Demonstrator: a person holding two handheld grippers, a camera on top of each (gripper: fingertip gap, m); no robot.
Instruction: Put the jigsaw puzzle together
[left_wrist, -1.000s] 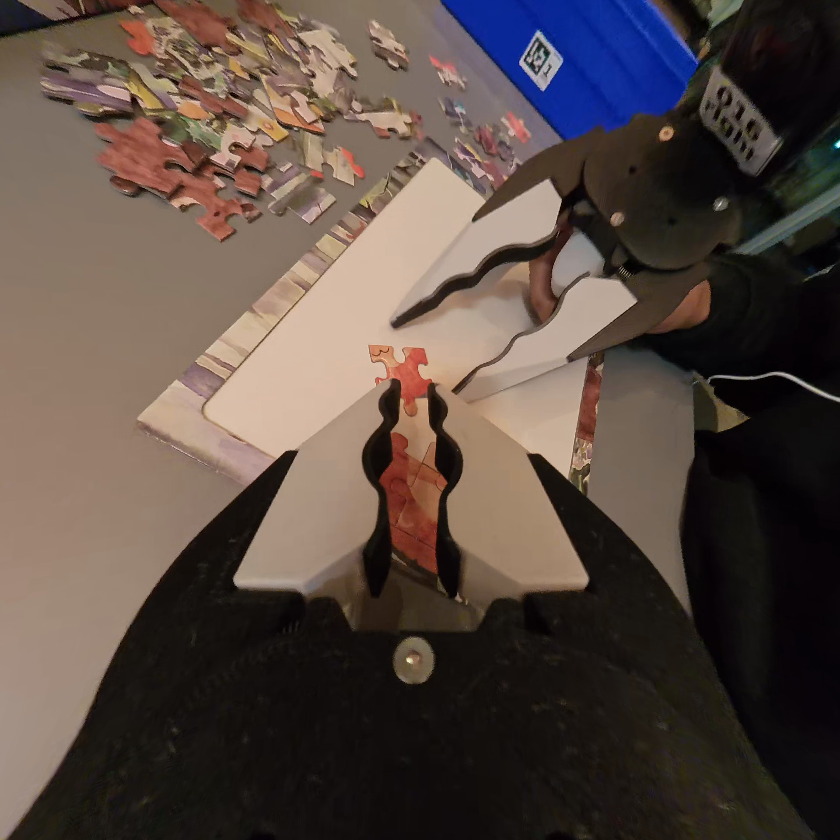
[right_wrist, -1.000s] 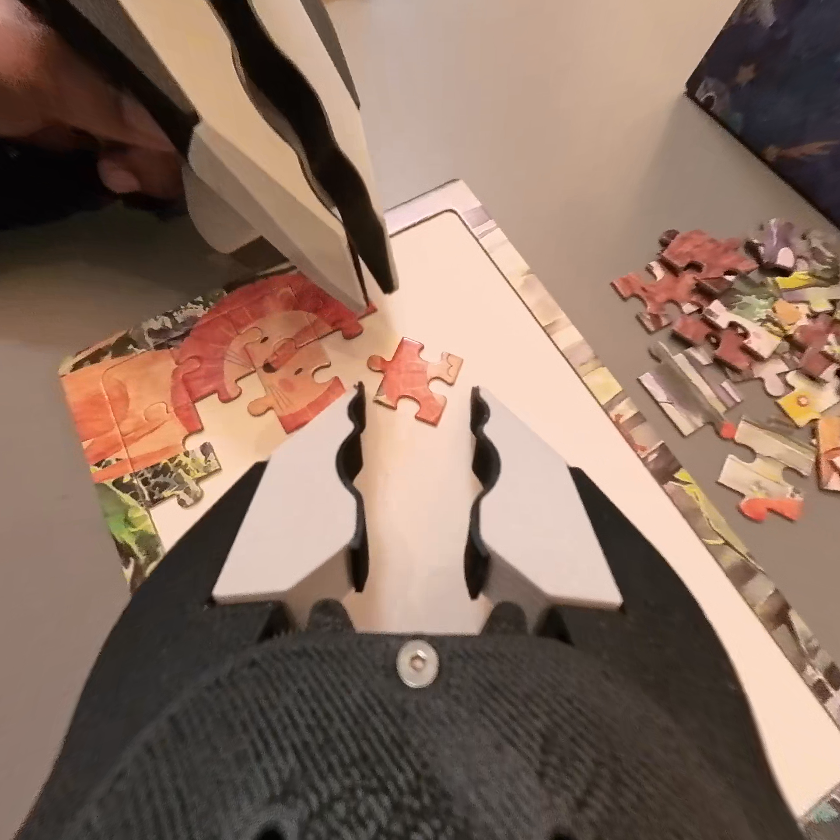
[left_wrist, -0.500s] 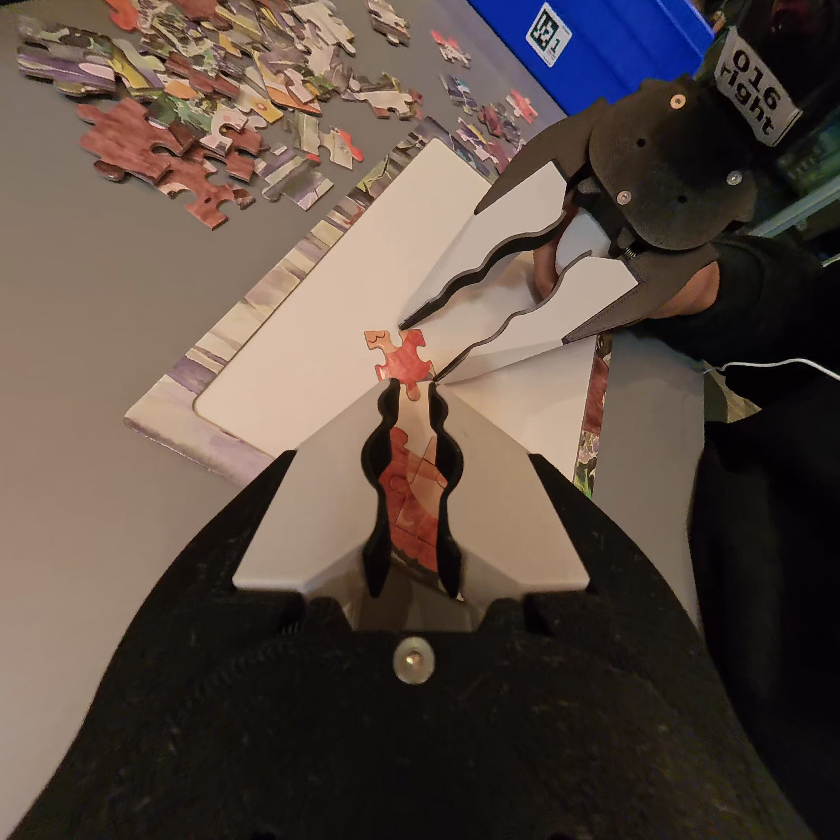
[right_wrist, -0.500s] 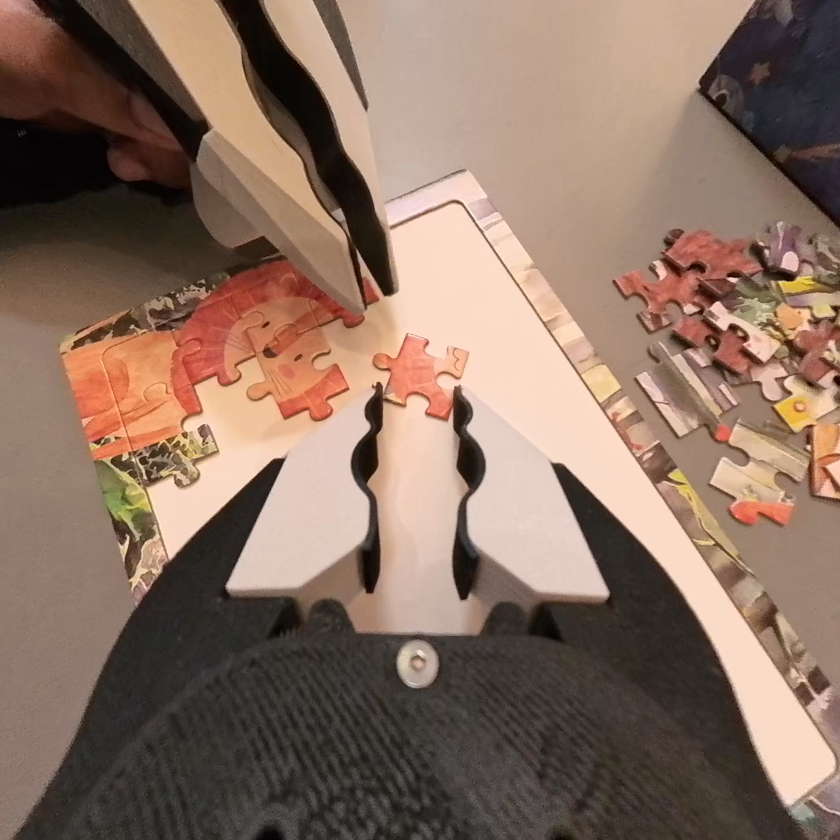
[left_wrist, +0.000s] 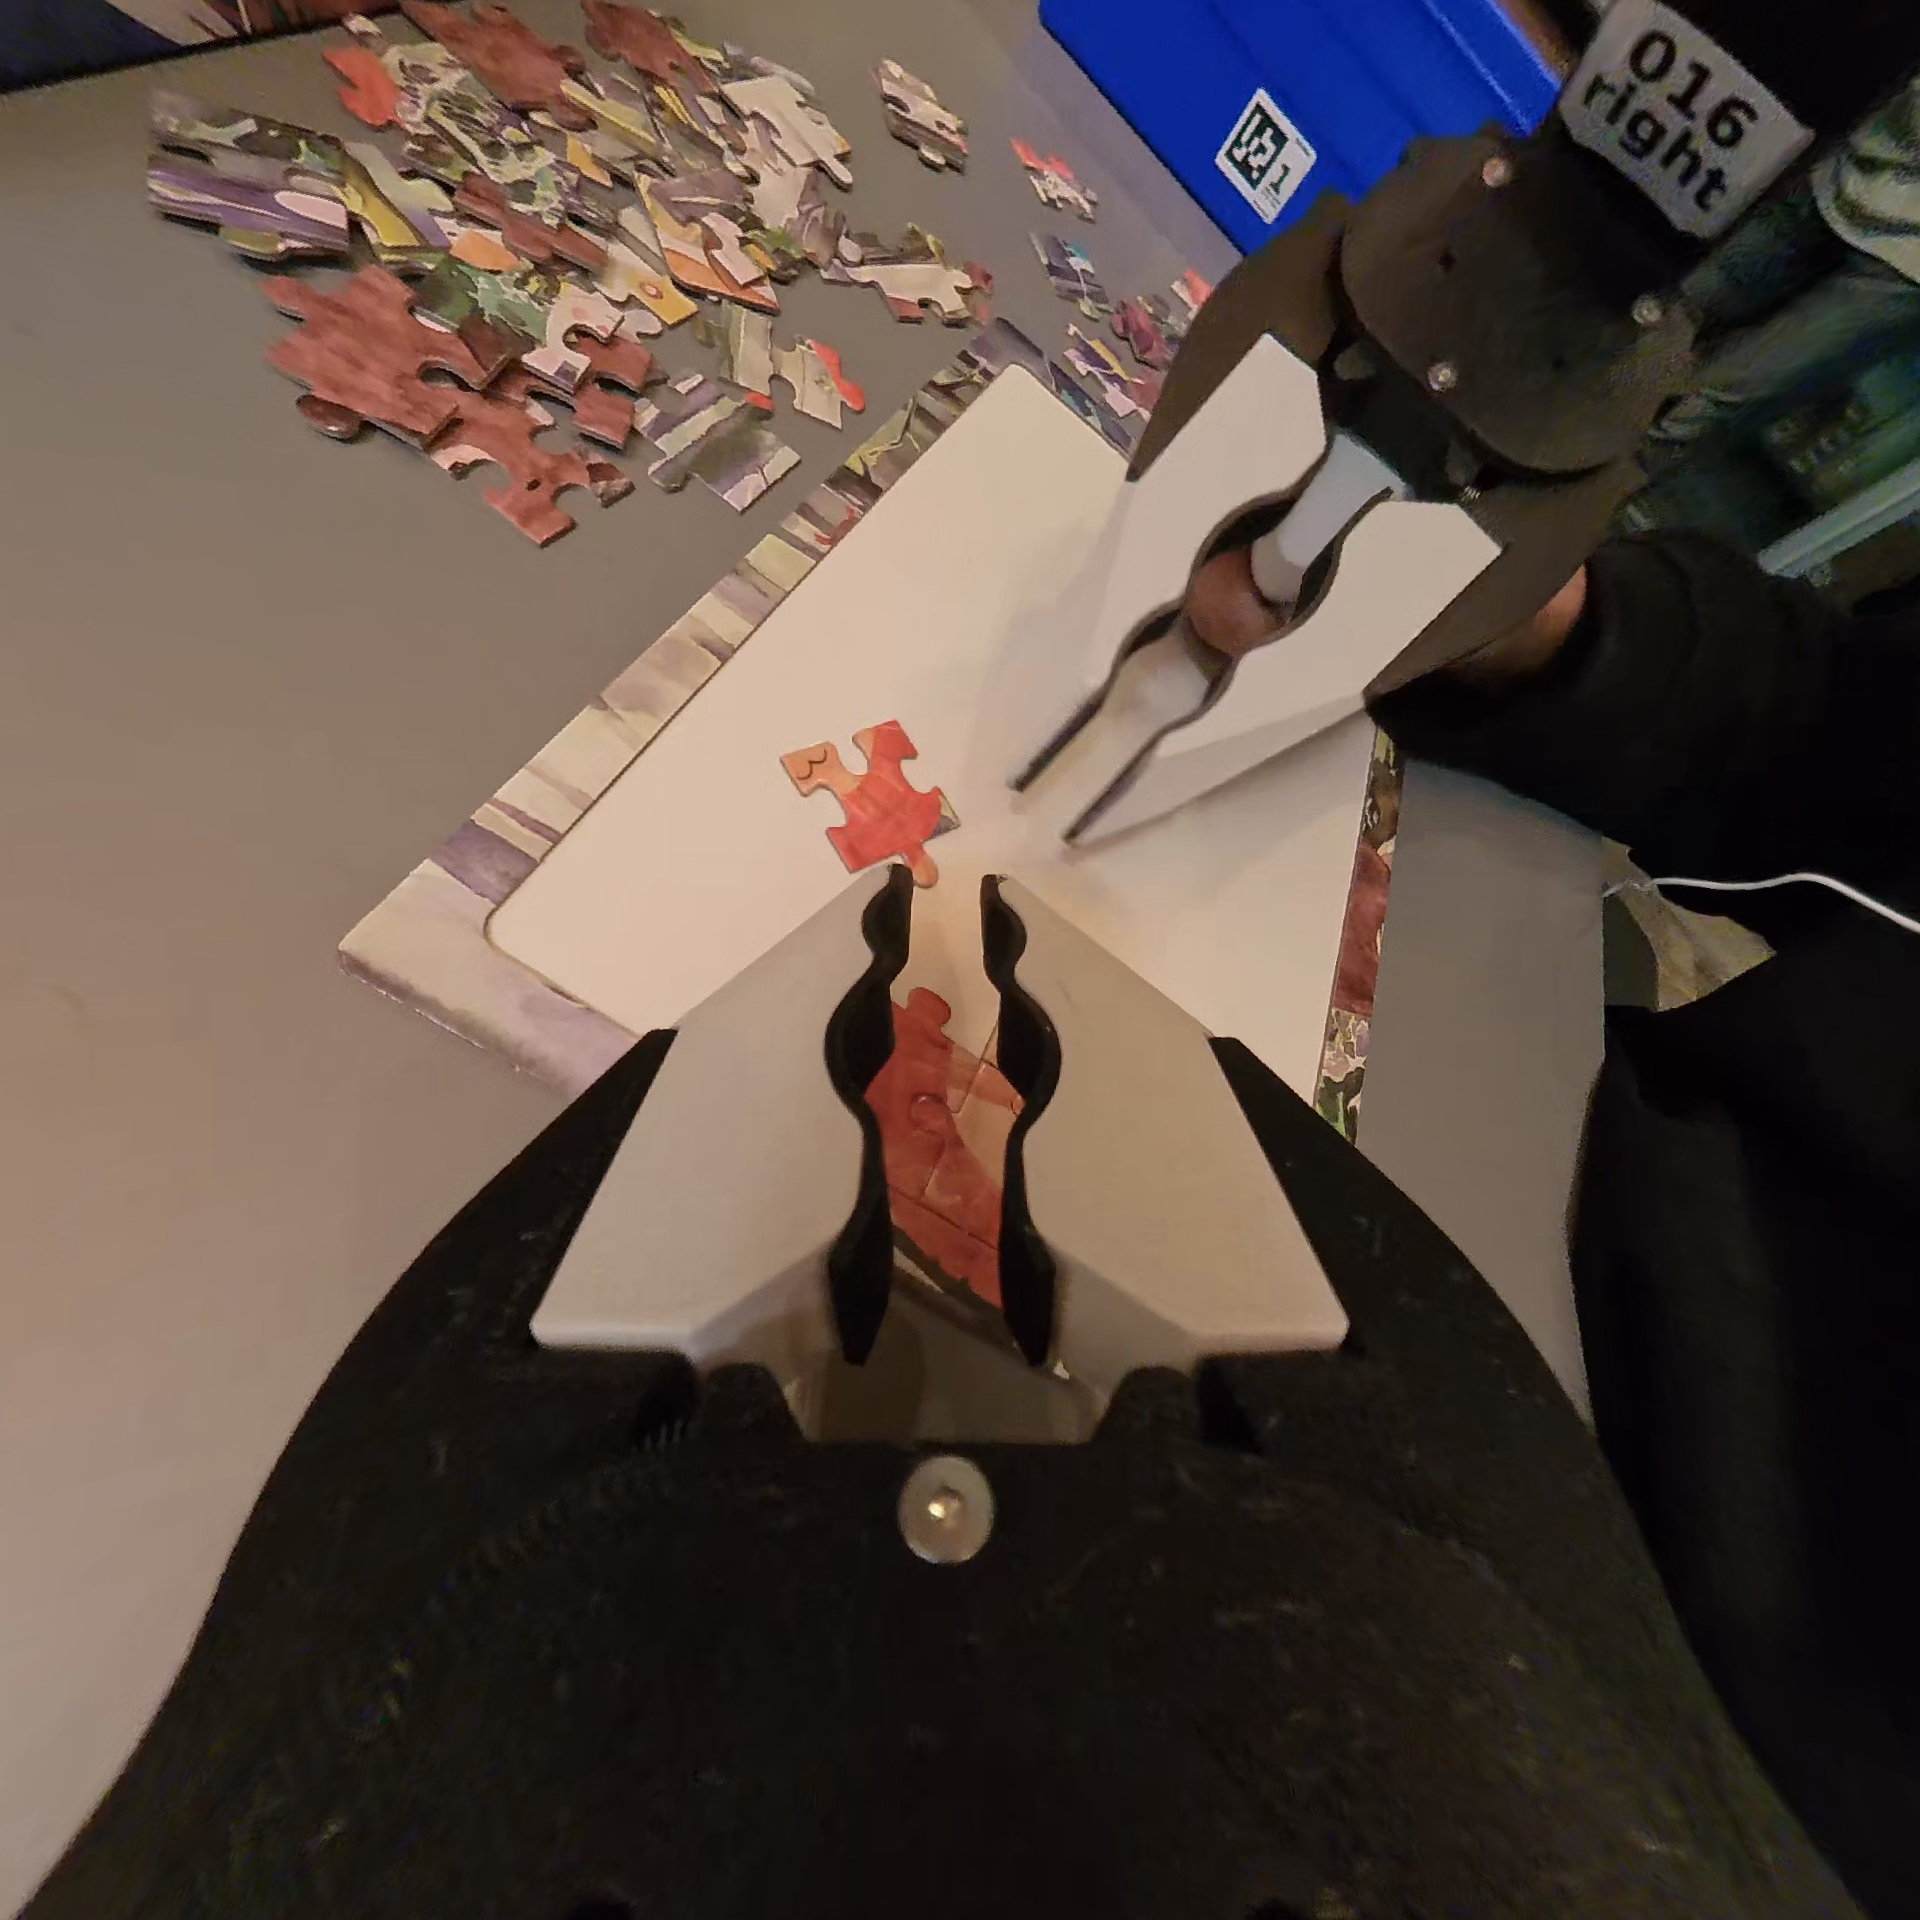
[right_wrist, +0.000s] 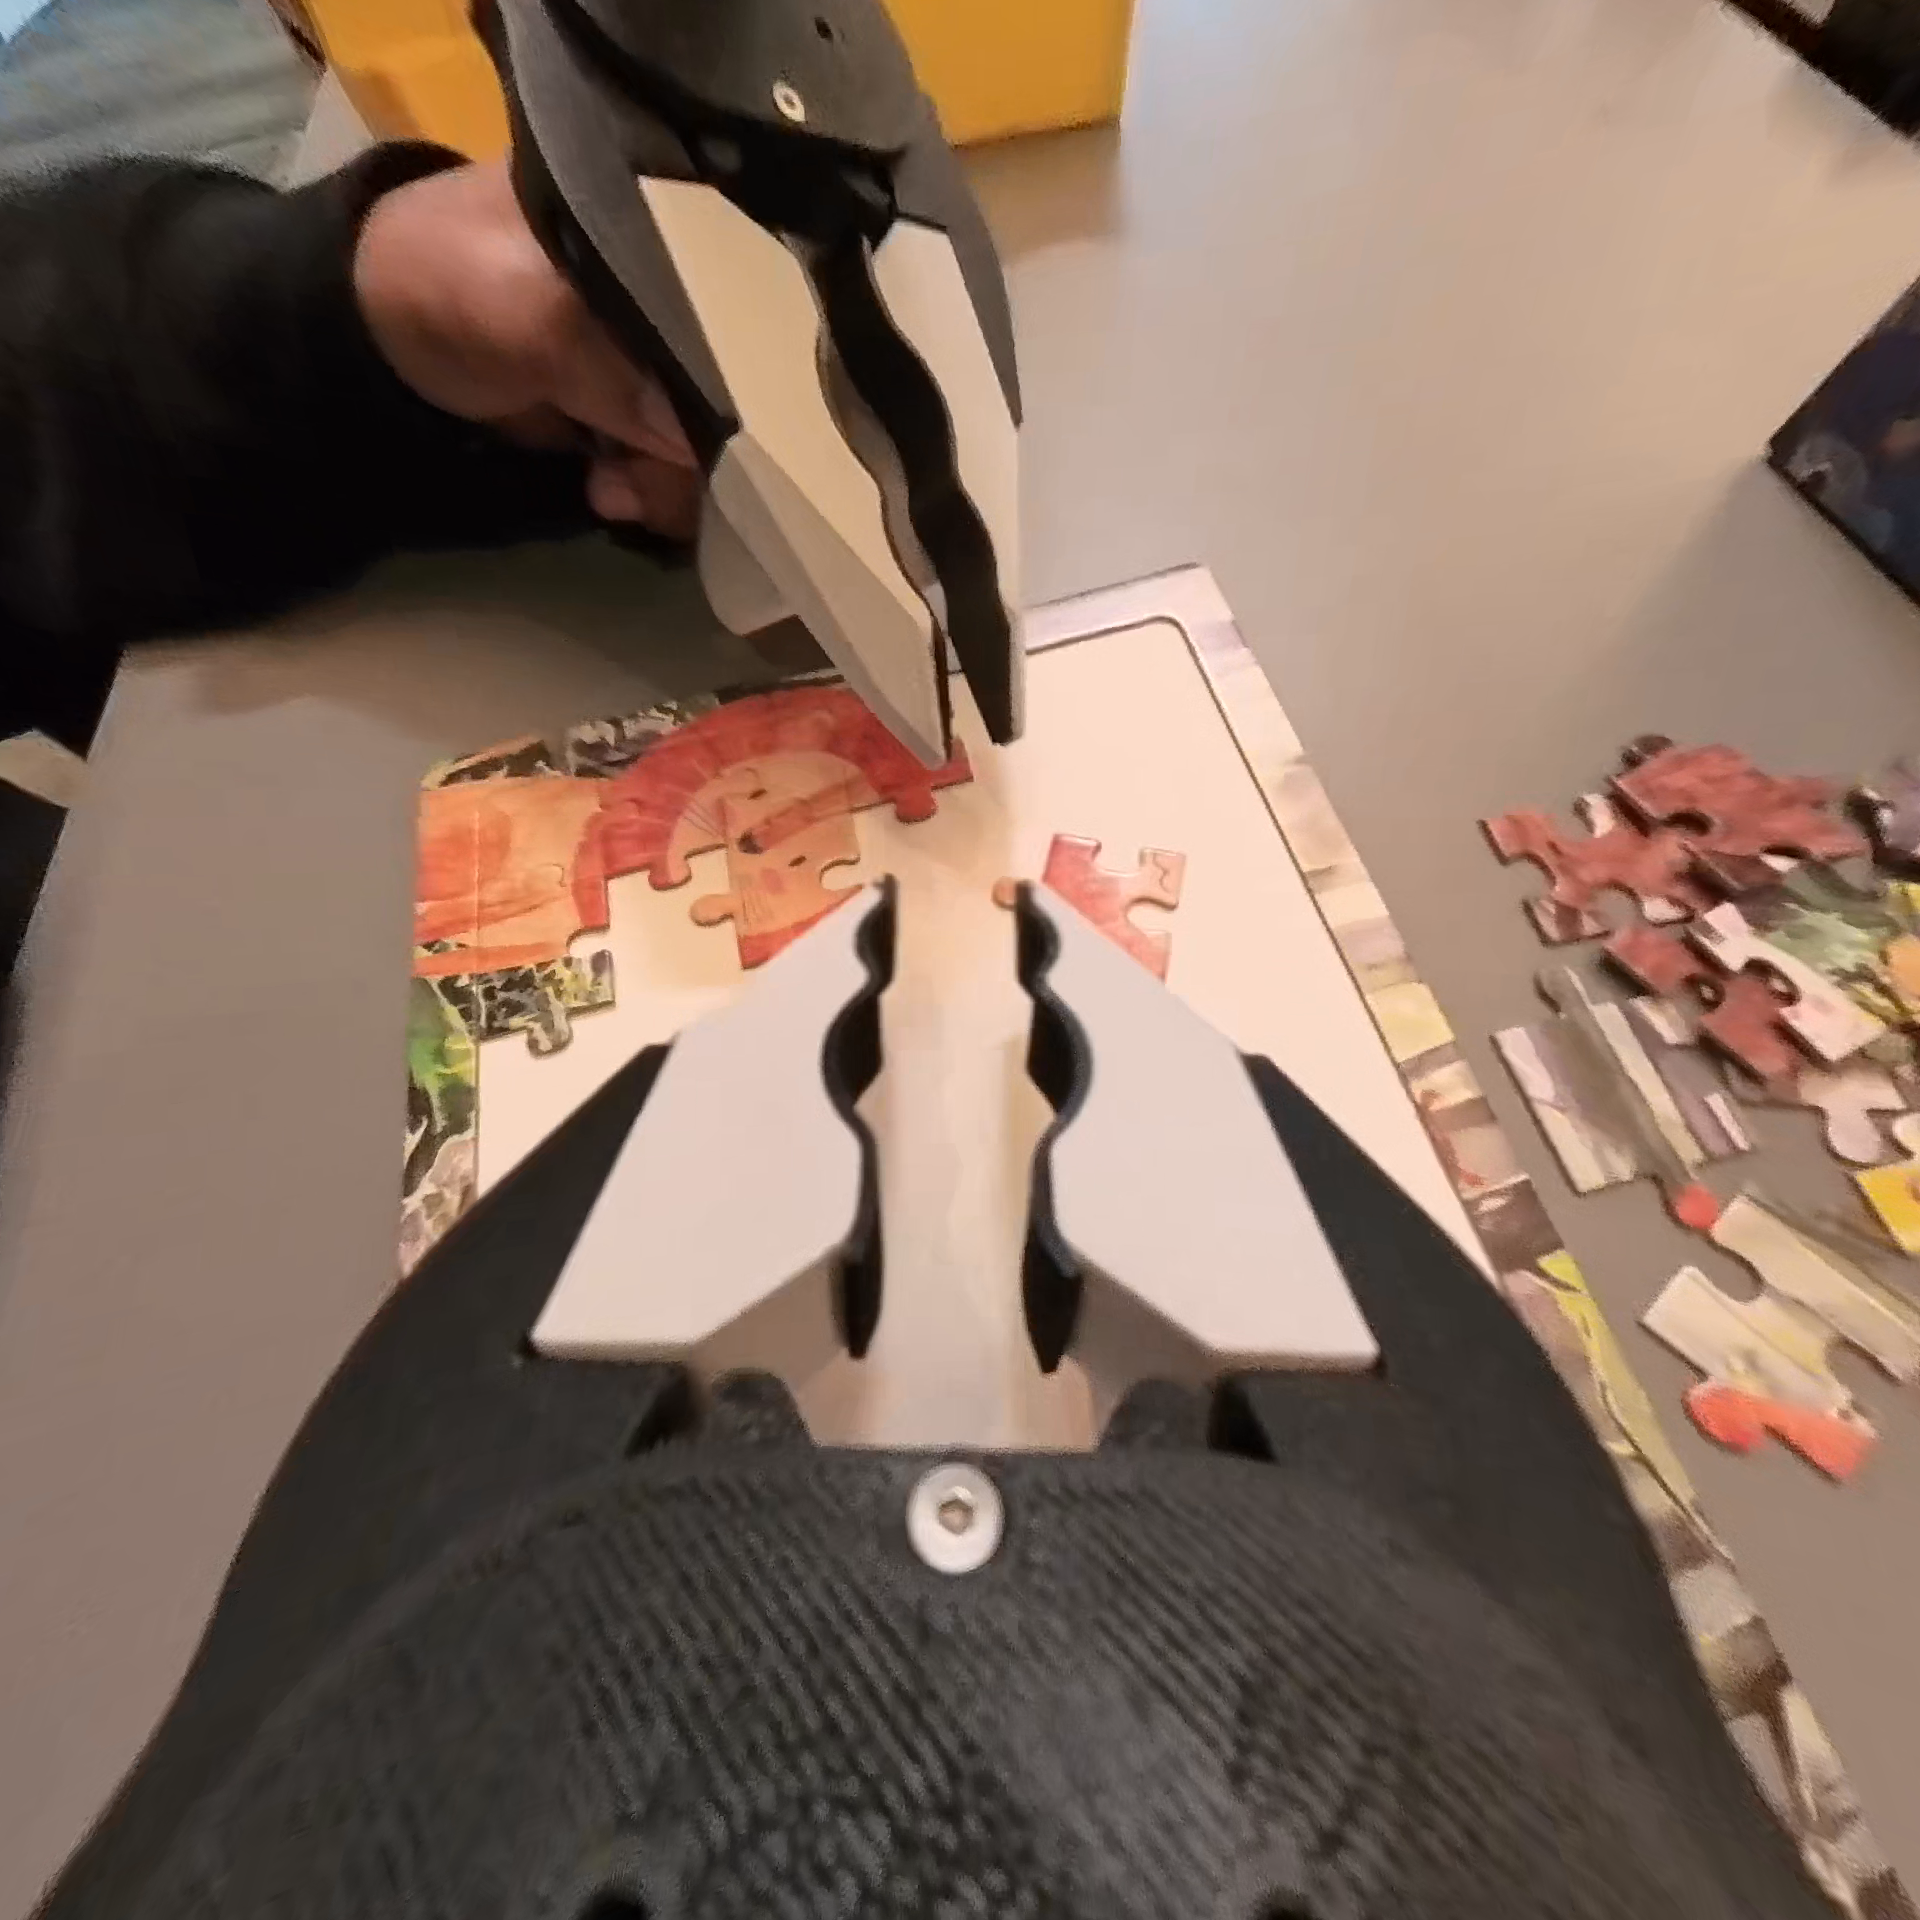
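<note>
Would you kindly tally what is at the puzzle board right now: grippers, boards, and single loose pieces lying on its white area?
Grippers: 2 (left gripper, right gripper)
Puzzle board: 1
Loose piece on the white area: 1
Total: 4
The heap of pieces beside the board overlaps too much to count.

Bare tray floor (left_wrist: 935, 623) lies open; loose red piece (left_wrist: 873, 795) obstructs centre.

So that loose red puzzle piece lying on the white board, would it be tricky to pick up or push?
Probably. The red piece lies flat and thin on the smooth tray, so it likely slides when nudged. It looks like light, stiff cardboard, so it shouldn't flop, but there's little edge to pinch.
</note>
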